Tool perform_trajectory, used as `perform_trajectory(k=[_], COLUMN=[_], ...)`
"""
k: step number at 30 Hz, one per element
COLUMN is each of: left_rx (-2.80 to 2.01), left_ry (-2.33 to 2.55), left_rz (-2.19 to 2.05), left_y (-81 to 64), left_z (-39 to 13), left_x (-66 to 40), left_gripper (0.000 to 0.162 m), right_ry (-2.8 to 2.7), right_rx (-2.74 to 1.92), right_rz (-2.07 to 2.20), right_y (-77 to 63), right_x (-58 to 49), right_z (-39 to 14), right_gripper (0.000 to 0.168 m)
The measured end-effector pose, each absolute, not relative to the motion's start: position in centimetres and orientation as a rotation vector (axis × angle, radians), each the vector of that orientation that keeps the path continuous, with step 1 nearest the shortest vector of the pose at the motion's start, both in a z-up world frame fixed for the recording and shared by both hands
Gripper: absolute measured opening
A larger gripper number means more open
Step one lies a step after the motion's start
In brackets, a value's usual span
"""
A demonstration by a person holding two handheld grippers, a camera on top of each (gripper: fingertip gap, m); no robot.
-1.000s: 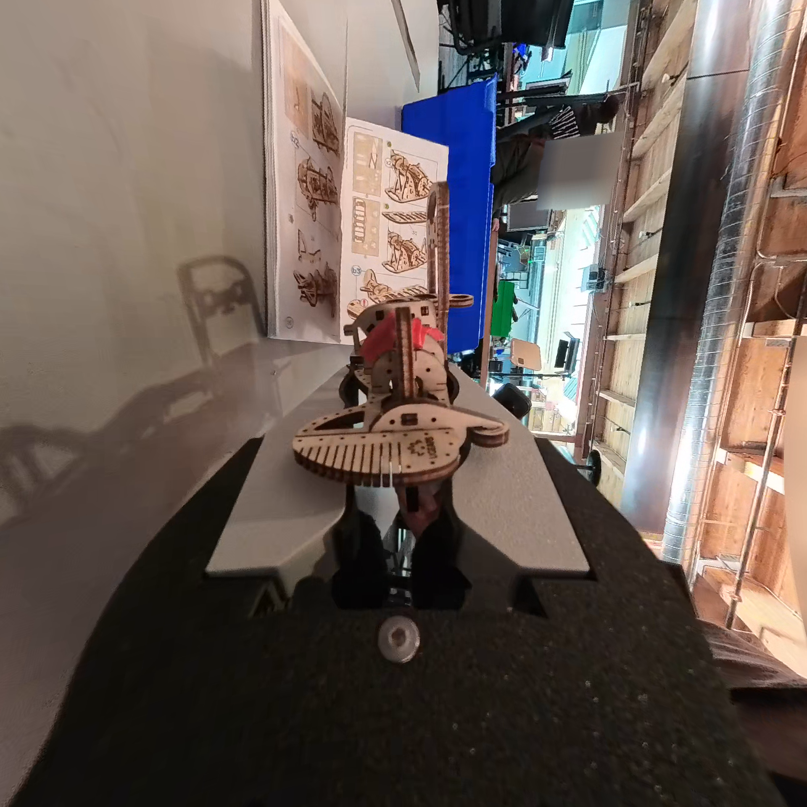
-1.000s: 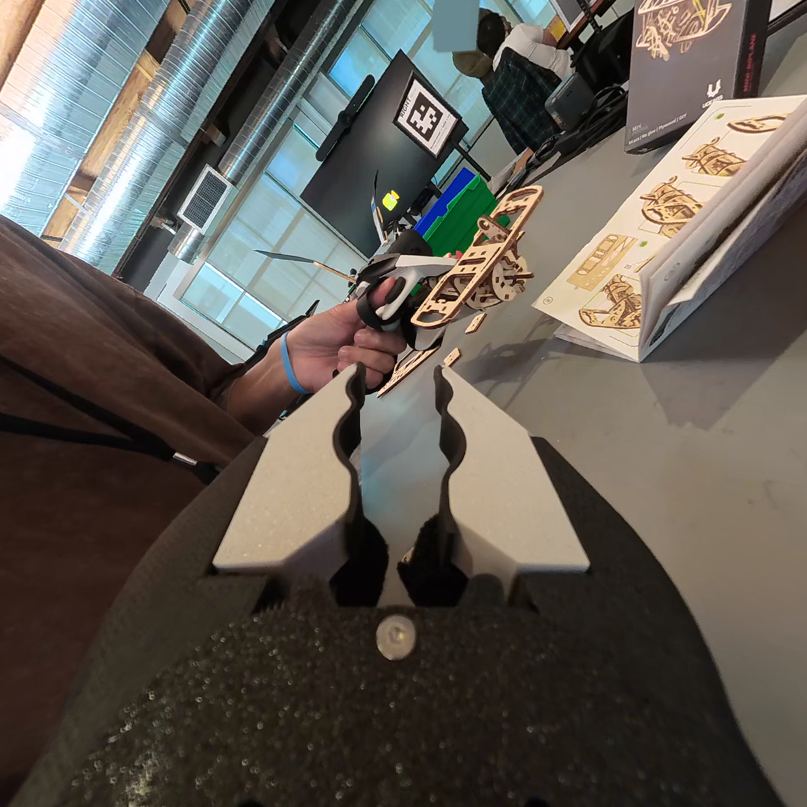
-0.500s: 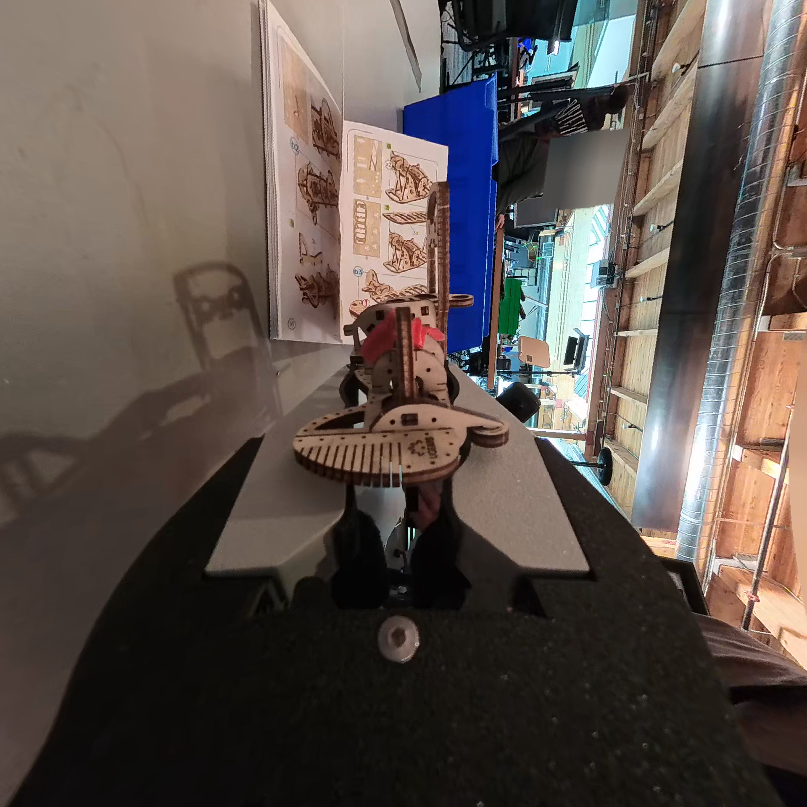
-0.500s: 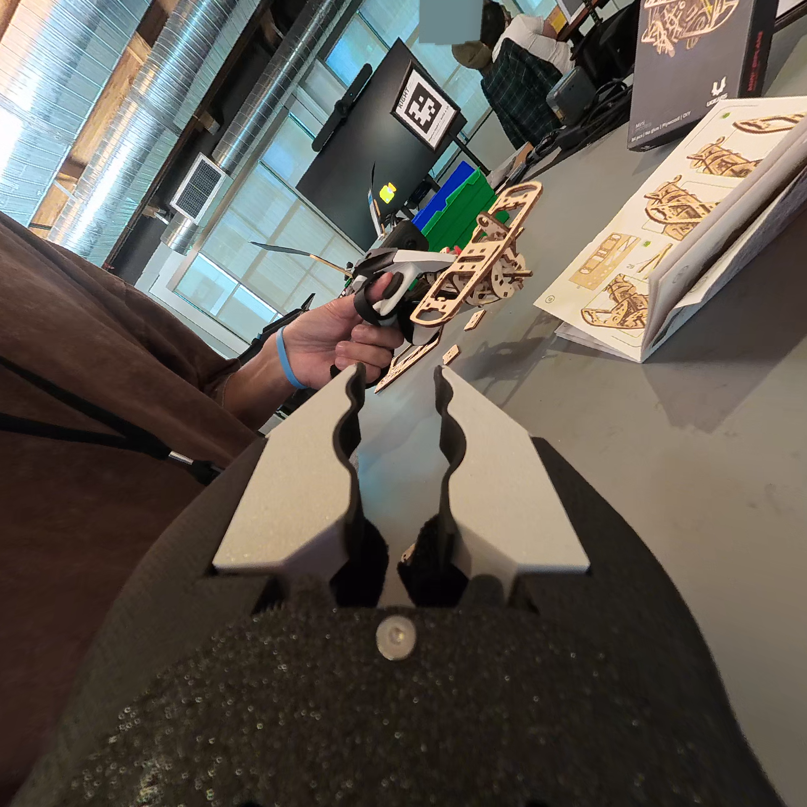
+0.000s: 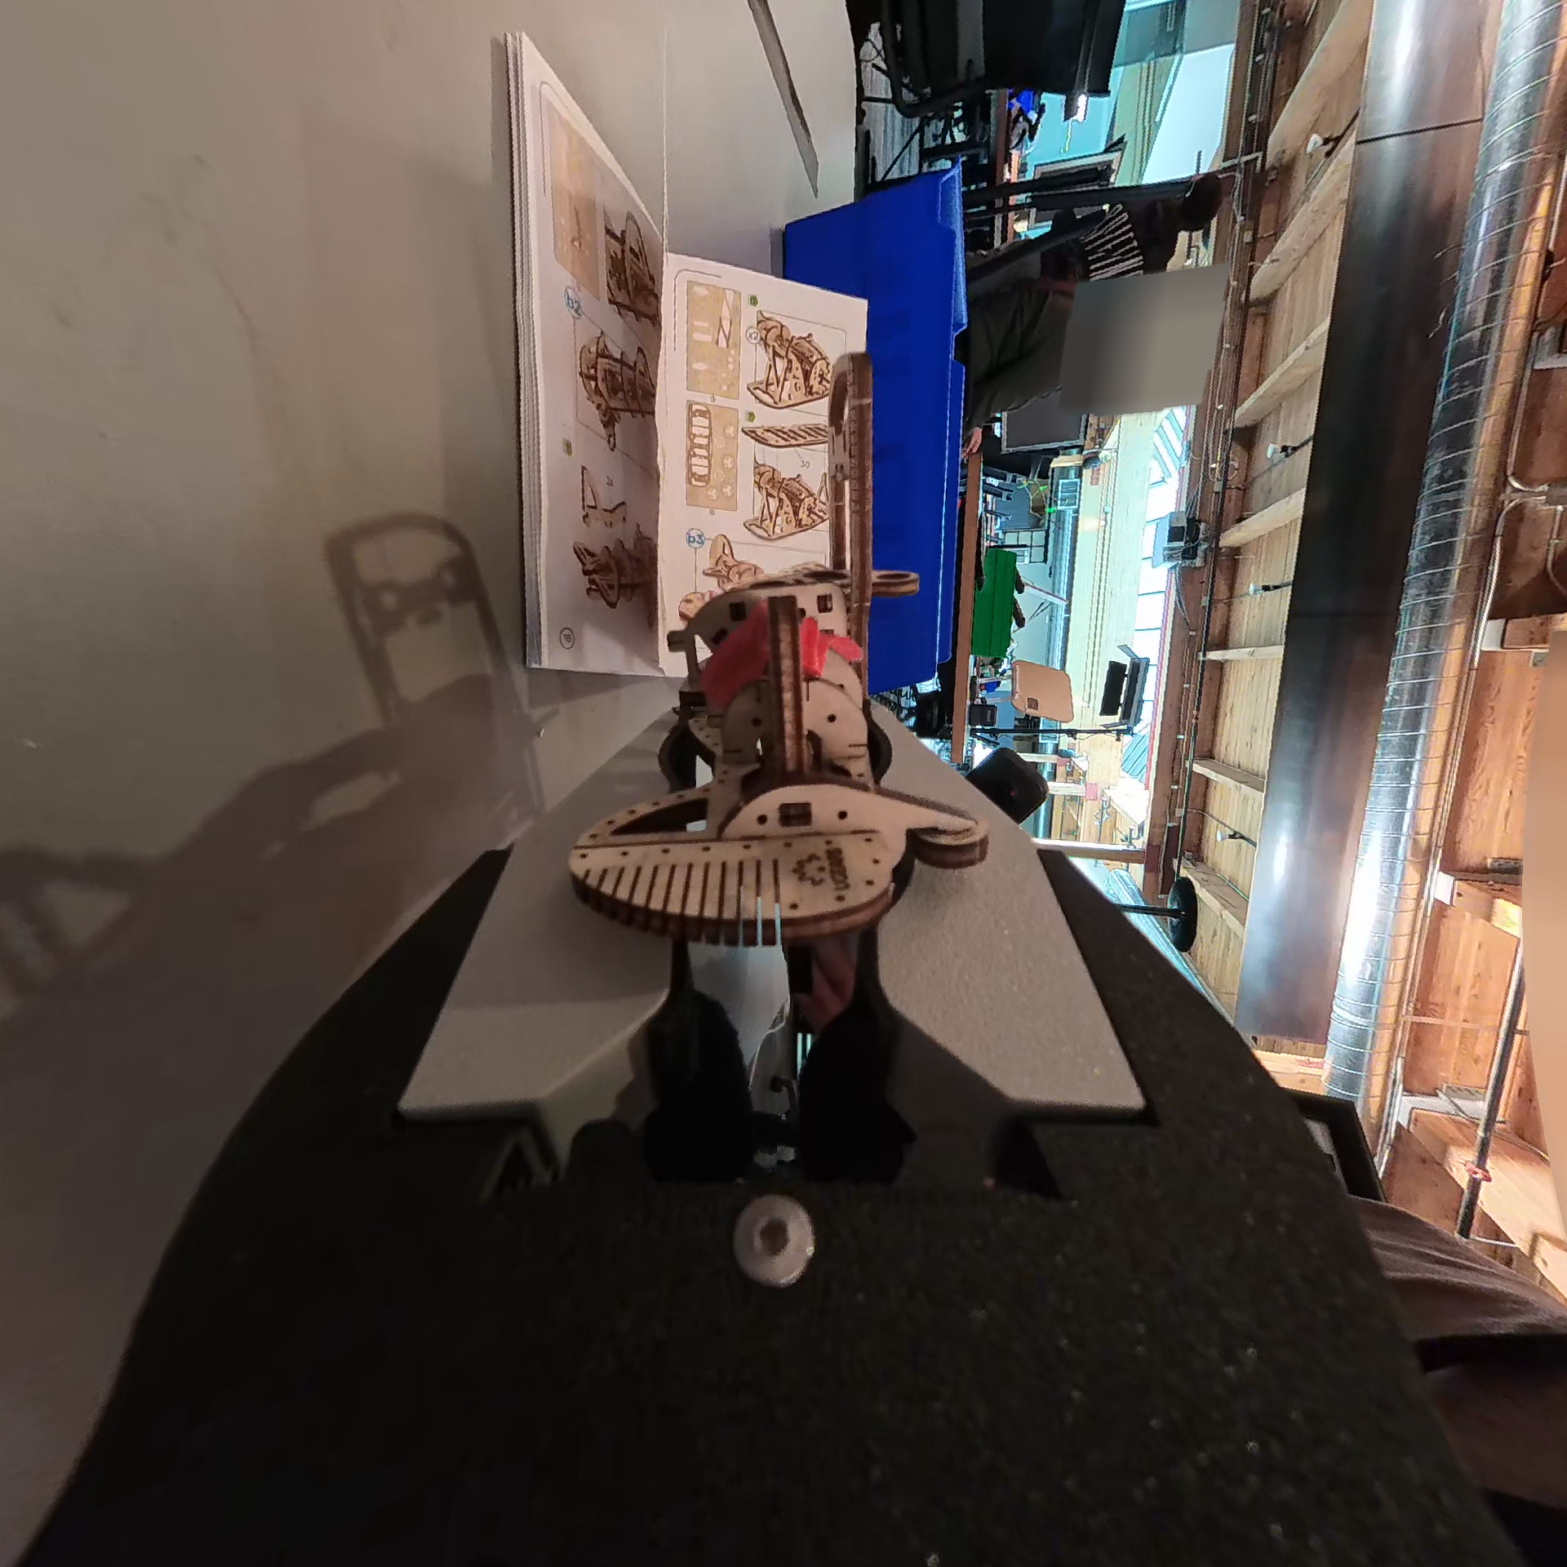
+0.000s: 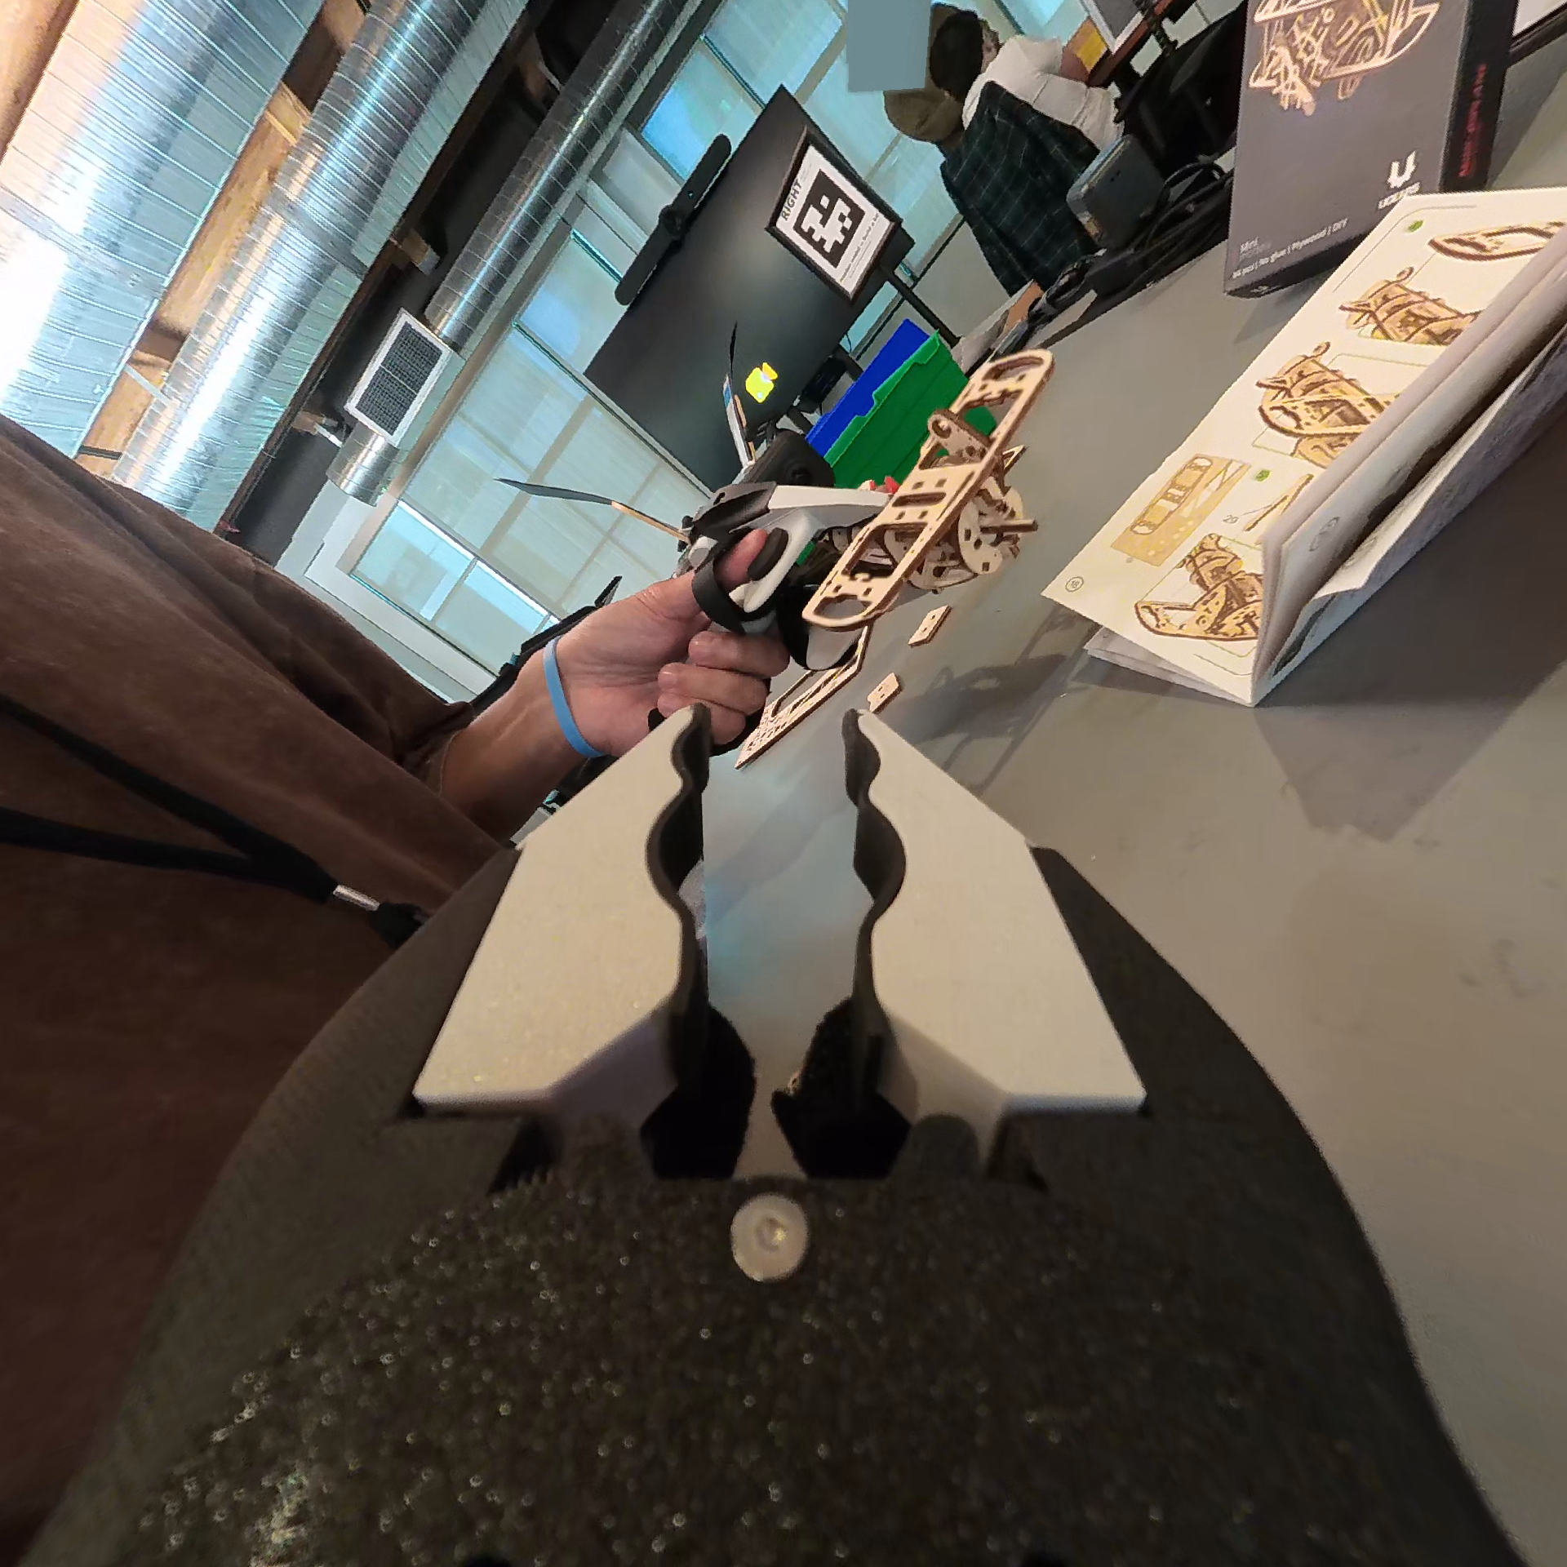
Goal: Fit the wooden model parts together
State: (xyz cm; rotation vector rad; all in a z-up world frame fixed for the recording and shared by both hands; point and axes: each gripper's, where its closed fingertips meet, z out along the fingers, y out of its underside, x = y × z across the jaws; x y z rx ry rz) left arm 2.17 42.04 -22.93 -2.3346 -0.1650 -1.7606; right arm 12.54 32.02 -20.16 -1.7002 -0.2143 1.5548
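My left gripper (image 5: 773, 755) is shut on a wooden model plane (image 5: 763, 856) with a red part, holding it by the body just above the grey table (image 5: 212, 424). The plane's tail faces the camera and its wing stands up ahead. In the right wrist view a hand holds that gripper (image 6: 835, 530) and the plane (image 6: 933, 500) to the front. My right gripper (image 6: 773, 729) is open and empty, low over the table (image 6: 1187, 890). Two small loose wooden pieces (image 6: 928, 626) and a flat cut wooden sheet (image 6: 805, 704) lie under the plane.
An open instruction booklet (image 6: 1255, 526) lies to the right of the plane; it also shows in the left wrist view (image 5: 678, 466). A black model box (image 6: 1357, 127) stands behind it. Blue and green bins (image 6: 890, 381) sit at the table's far edge. A brown sleeve (image 6: 170, 763) fills the left. The grippers' ends are close to 15 cm from one another.
The left gripper's view has tilted slightly, with the plane still held the same way. The right gripper stays open and nearly still.
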Motion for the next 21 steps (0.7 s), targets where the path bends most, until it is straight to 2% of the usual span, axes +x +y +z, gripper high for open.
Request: perform_trajectory(k=[21], left_rx=[-2.344], left_ry=[-0.178], left_rz=[-1.780], left_y=[41.63], left_z=[-23.17], left_x=[2.35], left_gripper=[0.034], right_ry=[-0.207], right_rx=[-1.706], right_rz=[1.564], right_y=[31.92], right_x=[12.60], right_z=[-20.36], right_gripper=[0.030])
